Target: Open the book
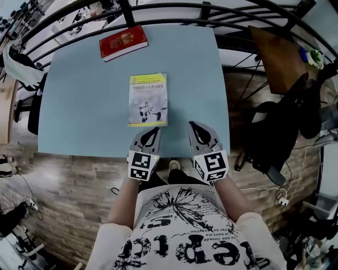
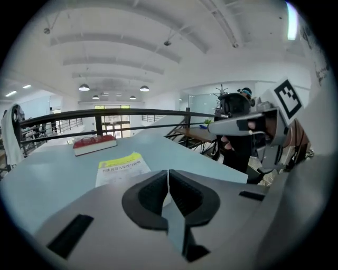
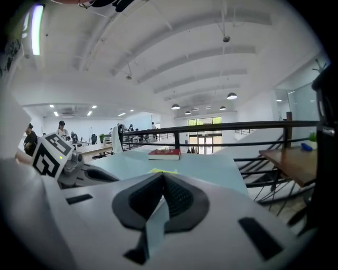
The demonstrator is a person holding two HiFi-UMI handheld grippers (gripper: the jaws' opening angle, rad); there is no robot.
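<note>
A closed book with a yellow and white cover (image 1: 148,99) lies flat in the middle of the pale blue table (image 1: 79,105). A second, red book (image 1: 123,42) rests closed near the table's far edge. My left gripper (image 1: 152,130) hovers just short of the near edge of the yellow book, its jaws shut with nothing between them. To its right my right gripper (image 1: 193,126) hangs over the table's near edge, also shut and empty. The left gripper view has the yellow book (image 2: 122,165) ahead of the left gripper (image 2: 168,174). From the right gripper (image 3: 162,177) only a strip of the yellow book (image 3: 162,171) shows.
A dark railing (image 1: 158,13) runs behind the table's far side. A wooden desk (image 1: 277,52) and a black chair (image 1: 285,132) stand to the right. Wooden floor (image 1: 68,184) lies below the table's near edge.
</note>
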